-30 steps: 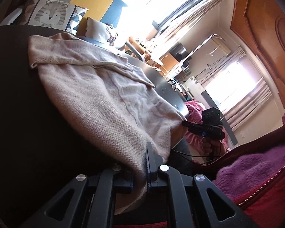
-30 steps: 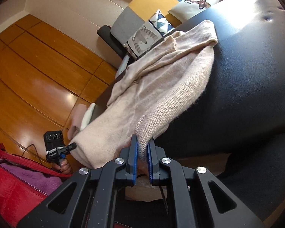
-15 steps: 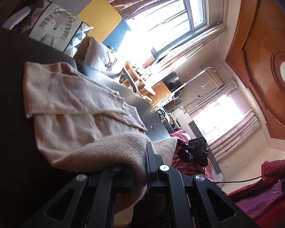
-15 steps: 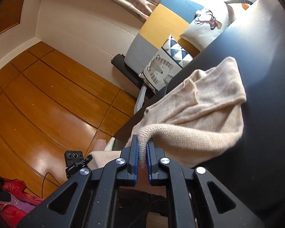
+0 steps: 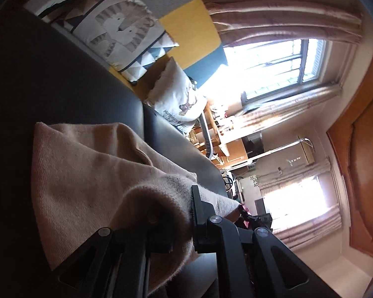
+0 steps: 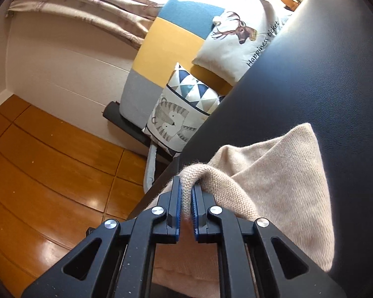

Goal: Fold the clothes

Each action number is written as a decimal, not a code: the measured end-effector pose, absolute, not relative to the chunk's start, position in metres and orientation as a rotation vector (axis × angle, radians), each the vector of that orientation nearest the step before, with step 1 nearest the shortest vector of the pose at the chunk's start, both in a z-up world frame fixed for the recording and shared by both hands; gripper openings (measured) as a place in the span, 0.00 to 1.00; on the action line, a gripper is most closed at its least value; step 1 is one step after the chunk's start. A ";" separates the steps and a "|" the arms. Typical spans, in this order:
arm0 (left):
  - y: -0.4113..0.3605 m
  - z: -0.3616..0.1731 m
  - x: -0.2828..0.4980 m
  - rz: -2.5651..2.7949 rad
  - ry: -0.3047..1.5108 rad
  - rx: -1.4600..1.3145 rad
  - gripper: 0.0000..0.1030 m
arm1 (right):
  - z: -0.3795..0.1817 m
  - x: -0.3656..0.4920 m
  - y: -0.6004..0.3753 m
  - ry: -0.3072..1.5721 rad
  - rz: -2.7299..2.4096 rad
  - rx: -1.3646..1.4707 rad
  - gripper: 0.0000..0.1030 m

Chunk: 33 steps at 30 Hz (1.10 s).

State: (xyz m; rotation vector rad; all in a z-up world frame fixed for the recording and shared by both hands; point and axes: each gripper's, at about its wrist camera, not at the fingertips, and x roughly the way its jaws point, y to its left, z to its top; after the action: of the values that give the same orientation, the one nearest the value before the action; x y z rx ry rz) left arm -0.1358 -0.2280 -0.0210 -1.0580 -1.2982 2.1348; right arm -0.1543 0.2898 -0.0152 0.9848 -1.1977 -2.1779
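A beige knit sweater [image 5: 87,173] lies doubled over on a black leather surface [image 5: 49,74]. My left gripper [image 5: 186,198] is shut on the sweater's near edge, and knit fabric drapes over its left finger and hides it. In the right wrist view the same sweater [image 6: 273,173] bunches to the right of my right gripper [image 6: 186,191]. That gripper is shut on a rolled hem, which curls over the blue pads [image 6: 177,198]. The far gripper shows dimly in the left wrist view [image 5: 261,219], below the surface's edge.
Patterned cushions [image 5: 121,27] and a deer cushion [image 6: 238,34] lean on a grey, yellow and blue sofa back [image 6: 161,49] beyond the black surface [image 6: 323,62]. Wooden floor [image 6: 49,173] lies to the left. A bright window [image 5: 268,67] and curtains fill the far wall.
Both grippers carried the sweater's near edge forward over the rest, folding it onto the black surface. The spread-out garment now sits as a shorter, doubled bundle close to the fingers.
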 end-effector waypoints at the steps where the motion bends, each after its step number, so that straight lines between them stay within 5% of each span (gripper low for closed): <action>1: -0.229 -0.029 -0.145 2.141 -1.308 -1.090 0.08 | -0.021 -0.161 0.289 -1.200 -2.183 1.005 0.07; 9: -0.235 -0.062 -0.185 2.142 -1.364 -1.141 0.08 | -0.037 -0.197 0.290 -1.247 -2.183 1.022 0.07; 21: -0.247 -0.041 -0.207 2.096 -1.398 -0.938 0.09 | -0.040 -0.236 0.287 -1.335 -2.199 0.937 0.07; 33: -0.255 -0.101 -0.244 2.157 -1.479 -1.156 0.11 | -0.092 -0.265 0.279 -1.270 -2.282 1.118 0.07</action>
State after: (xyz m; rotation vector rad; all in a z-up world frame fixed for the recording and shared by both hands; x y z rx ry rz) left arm -0.2443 -0.2551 -0.1012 -1.1563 -1.4794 2.1575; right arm -0.2647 0.2793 -0.0917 1.1182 -1.2703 -2.2817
